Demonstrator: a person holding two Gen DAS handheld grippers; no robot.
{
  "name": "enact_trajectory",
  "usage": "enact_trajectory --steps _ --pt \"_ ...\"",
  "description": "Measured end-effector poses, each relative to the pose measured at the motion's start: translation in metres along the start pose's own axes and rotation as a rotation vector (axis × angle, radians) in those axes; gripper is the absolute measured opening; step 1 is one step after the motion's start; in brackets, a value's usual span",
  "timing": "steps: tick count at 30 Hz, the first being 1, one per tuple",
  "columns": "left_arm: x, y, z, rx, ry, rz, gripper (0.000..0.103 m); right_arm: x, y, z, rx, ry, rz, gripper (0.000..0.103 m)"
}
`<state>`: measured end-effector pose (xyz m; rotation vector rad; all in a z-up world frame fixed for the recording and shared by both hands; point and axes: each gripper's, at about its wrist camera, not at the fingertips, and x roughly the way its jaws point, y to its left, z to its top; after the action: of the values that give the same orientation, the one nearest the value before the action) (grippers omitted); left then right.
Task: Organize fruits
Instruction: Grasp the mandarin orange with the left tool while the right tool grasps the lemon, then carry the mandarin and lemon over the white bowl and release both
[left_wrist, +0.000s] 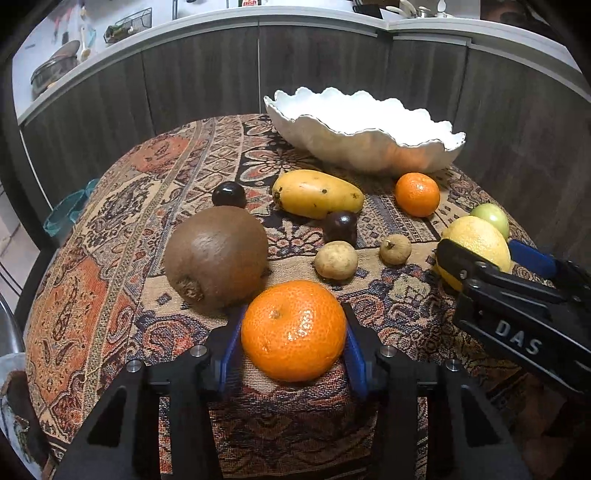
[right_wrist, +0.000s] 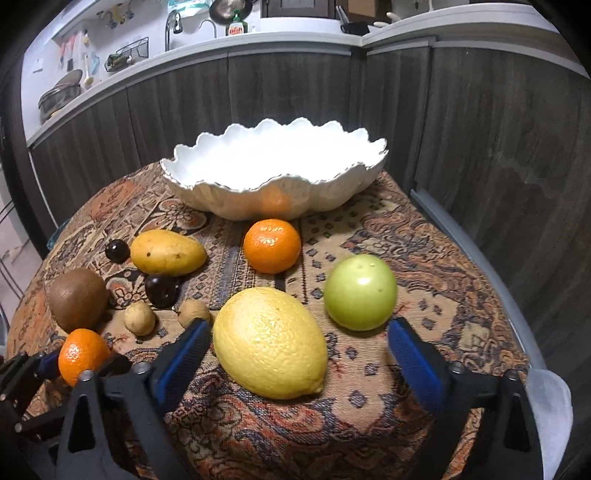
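My left gripper (left_wrist: 293, 341) is shut on a mandarin (left_wrist: 293, 330) that rests on the patterned tablecloth (left_wrist: 110, 295); both blue pads touch its sides. My right gripper (right_wrist: 299, 354) is open around a yellow lemon (right_wrist: 269, 341), with gaps at both pads. A green apple (right_wrist: 360, 291) lies just beyond the lemon. A second mandarin (right_wrist: 271, 245), a yellow mango (right_wrist: 168, 252), a kiwi (left_wrist: 216, 256), two dark plums (left_wrist: 229, 194) (left_wrist: 340, 226) and two small tan fruits (left_wrist: 336, 259) (left_wrist: 395, 249) lie on the cloth. An empty white scalloped bowl (right_wrist: 207, 188) stands at the far edge.
The round table ends close behind the bowl, with dark cabinet fronts (right_wrist: 295, 92) beyond. A kitchen counter with dishes (left_wrist: 55, 70) runs along the back. A teal object (left_wrist: 68, 212) sits off the table's left edge. A white cloth (right_wrist: 550, 398) lies at the right edge.
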<state>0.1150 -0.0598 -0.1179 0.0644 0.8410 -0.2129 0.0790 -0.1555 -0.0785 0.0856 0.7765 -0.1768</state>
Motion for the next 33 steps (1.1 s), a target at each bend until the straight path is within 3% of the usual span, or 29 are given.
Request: enact_trajectory --steps 3,6,21,33 --pt "-0.001 0.001 0.0 -0.003 -0.004 -0.009 0.046 0.005 0.003 -0.001 -0.014 0.023 0.019 0.081" --pt "-0.002 0.002 -0.001 -0.003 -0.003 -0.012 0.046 0.005 0.007 -0.004 -0.03 0.032 0.059 0.06" --pt "-0.032 0.002 0.006 0.0 -0.065 -0.017 0.045 -0.023 0.005 -0.003 -0.038 -0.021 0.058 0.06" --pt "-0.056 0.0 0.037 0.016 -0.157 -0.014 0.046 -0.047 -0.001 0.016 -0.033 -0.099 0.056 0.06"
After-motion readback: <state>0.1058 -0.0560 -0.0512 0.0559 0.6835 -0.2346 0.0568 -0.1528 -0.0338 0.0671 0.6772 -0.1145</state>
